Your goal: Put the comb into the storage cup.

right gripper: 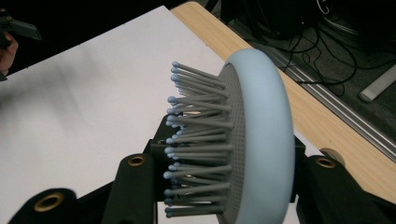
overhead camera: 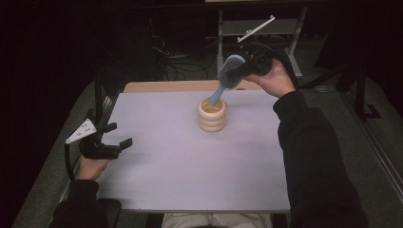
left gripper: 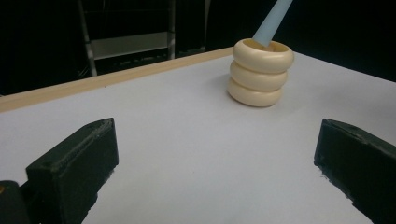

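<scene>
A: Right gripper (overhead camera: 247, 66)?
B: Clamped on hairbrush (overhead camera: 231, 71) head, handle tip inside the ringed cup (overhead camera: 212, 115) mid-table
A: Left gripper (overhead camera: 114, 137)?
B: Jaws wide apart, nothing between, near table's (overhead camera: 180, 166) left edge

Table (overhead camera: 190, 166) mostly bare w/ free passage; only ringed cup (overhead camera: 212, 116) w/ slanting brush (overhead camera: 227, 76) blocks far-centre

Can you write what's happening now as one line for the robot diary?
right gripper: shut on light blue plastic hairbrush | handle tip in cream ringed cup | left gripper: open, holding nothing, over white table
</scene>
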Tool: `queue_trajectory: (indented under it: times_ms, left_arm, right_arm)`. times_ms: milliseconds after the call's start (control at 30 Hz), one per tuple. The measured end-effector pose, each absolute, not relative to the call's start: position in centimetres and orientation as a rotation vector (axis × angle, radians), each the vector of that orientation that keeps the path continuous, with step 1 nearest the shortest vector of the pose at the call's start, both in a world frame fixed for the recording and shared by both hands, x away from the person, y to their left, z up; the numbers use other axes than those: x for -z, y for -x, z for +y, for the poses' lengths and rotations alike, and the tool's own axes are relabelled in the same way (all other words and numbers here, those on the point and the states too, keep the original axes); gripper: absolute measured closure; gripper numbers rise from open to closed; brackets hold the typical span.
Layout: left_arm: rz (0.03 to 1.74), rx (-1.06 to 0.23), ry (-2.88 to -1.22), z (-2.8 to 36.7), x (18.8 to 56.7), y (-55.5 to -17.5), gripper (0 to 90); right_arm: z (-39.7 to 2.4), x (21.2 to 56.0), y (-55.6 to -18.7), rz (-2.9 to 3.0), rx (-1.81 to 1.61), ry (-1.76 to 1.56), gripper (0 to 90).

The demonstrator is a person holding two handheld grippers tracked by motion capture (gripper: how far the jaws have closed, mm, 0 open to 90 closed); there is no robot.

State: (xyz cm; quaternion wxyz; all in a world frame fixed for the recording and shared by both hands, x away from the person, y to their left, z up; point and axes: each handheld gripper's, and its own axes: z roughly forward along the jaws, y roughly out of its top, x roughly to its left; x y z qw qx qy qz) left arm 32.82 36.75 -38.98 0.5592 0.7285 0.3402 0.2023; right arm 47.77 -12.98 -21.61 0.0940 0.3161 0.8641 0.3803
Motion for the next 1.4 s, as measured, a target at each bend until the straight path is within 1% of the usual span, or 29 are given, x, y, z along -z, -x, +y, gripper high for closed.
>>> queue_trajectory:
  times_ms: [333,567,967,1400]
  left_arm:
    - [0.867,-0.507,-1.697,37.9,39.8,-32.7,0.0]
    - [0.865,-0.478,-1.691,38.0,40.0,-32.7,0.0]
    - [0.88,-0.481,-1.713,37.8,40.6,-32.6,0.0]
    - [0.894,-0.475,-1.71,37.7,40.6,-32.8,0.0]
  right_arm:
    - [-12.9,23.4,-48.5,2.587,-1.109,-0.966,53.9]
    - [-12.8,24.9,-49.0,2.605,-1.104,-0.982,53.8]
    - [-12.2,27.4,-49.6,2.64,-1.101,-1.015,53.5]
    - [-11.5,28.9,-50.3,2.655,-1.113,-1.069,52.0]
